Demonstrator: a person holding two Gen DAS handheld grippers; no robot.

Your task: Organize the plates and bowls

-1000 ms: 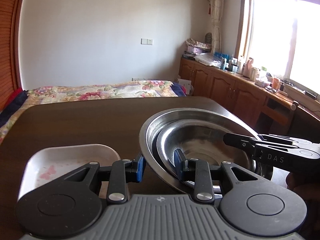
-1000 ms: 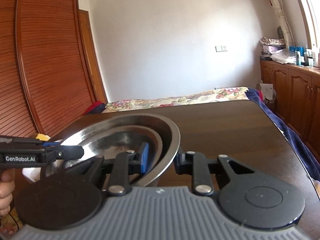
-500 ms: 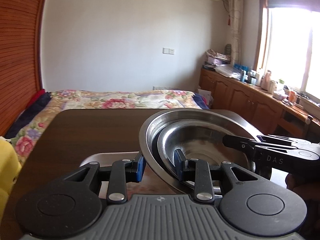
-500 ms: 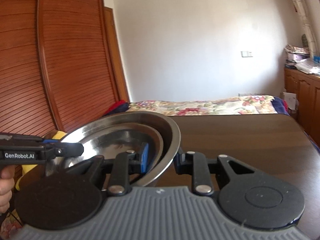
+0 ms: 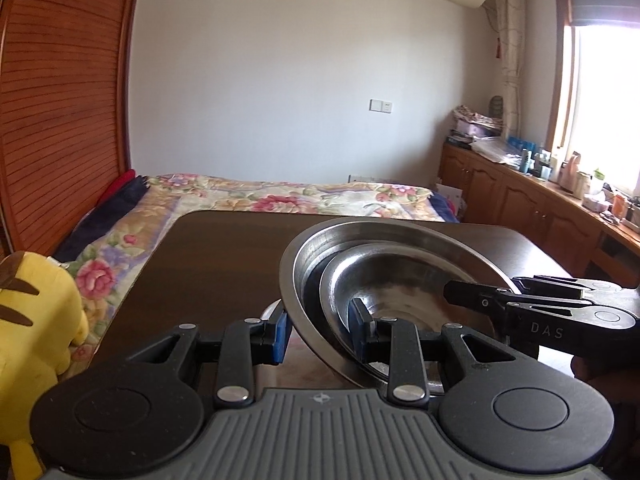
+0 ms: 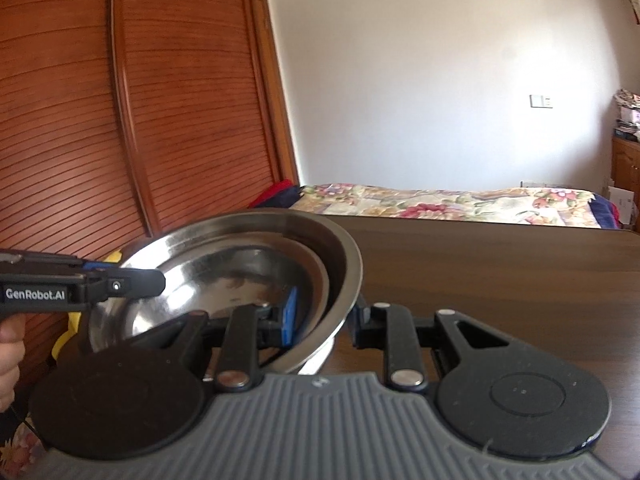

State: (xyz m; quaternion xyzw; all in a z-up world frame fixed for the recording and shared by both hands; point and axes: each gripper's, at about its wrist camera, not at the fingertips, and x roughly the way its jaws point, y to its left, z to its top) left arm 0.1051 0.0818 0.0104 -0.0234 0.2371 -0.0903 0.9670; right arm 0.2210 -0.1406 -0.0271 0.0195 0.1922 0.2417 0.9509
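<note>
Two nested steel bowls hang above the dark wooden table [image 5: 224, 256], a small bowl [image 5: 400, 280] inside a large bowl [image 5: 312, 256]. My left gripper [image 5: 320, 336] is shut on their near rim, one blue pad outside the large bowl and one inside the small one. The right gripper's body [image 5: 532, 312] reaches in from the right and holds the opposite rim. In the right wrist view my right gripper [image 6: 326, 318] is shut across the walls of the large bowl [image 6: 240, 232] and small bowl [image 6: 224, 276]. A sliver of white plate [image 5: 272, 310] shows under the bowls.
A yellow plush toy [image 5: 32, 320] sits at the table's left edge, beside a slatted wooden wardrobe [image 6: 120, 120]. A bed with a floral cover [image 5: 280, 196] lies beyond the table's far edge. Wooden cabinets [image 5: 520, 200] run under the window on the right. A hand [image 6: 8, 344] holds the left gripper.
Both grippers have risen with the nested bowls and swung left. The white plate has dropped almost out of sight under the bowls, and the plush toy has come into view.
</note>
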